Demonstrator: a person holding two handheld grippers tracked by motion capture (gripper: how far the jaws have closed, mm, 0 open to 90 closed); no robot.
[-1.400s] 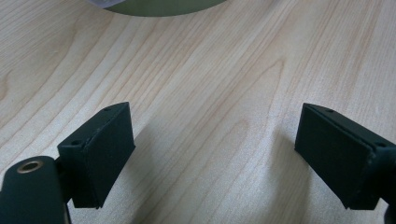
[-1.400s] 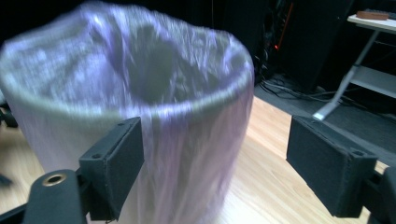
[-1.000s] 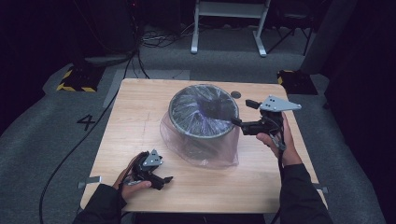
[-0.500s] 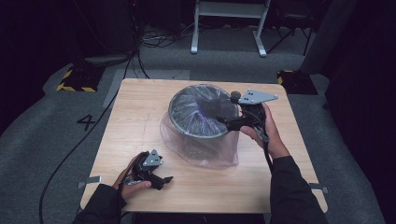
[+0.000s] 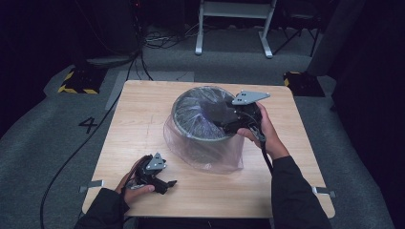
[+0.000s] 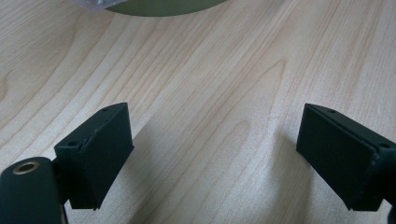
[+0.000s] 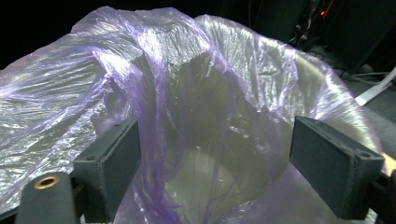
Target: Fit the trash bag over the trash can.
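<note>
A round grey bin stands mid-table, lined with a thin purple-tinted plastic bag that also hangs loosely down its outside. My right gripper reaches over the bin's right rim into its mouth. In the right gripper view it is open, with crumpled folds of the bag between and beyond the jaws and nothing pinched. My left gripper rests near the table's front left, open. Its own view shows my left gripper over bare wood, with the bin's base at the top edge.
The wooden table has free room left of the bin and along its front. Small metal brackets stick out at the front corners. On the floor behind lie cables, a white frame and yellow-black blocks.
My right gripper has moved left from beside the bin's right side to over its rim and into the bag's opening. The left gripper has stayed put.
</note>
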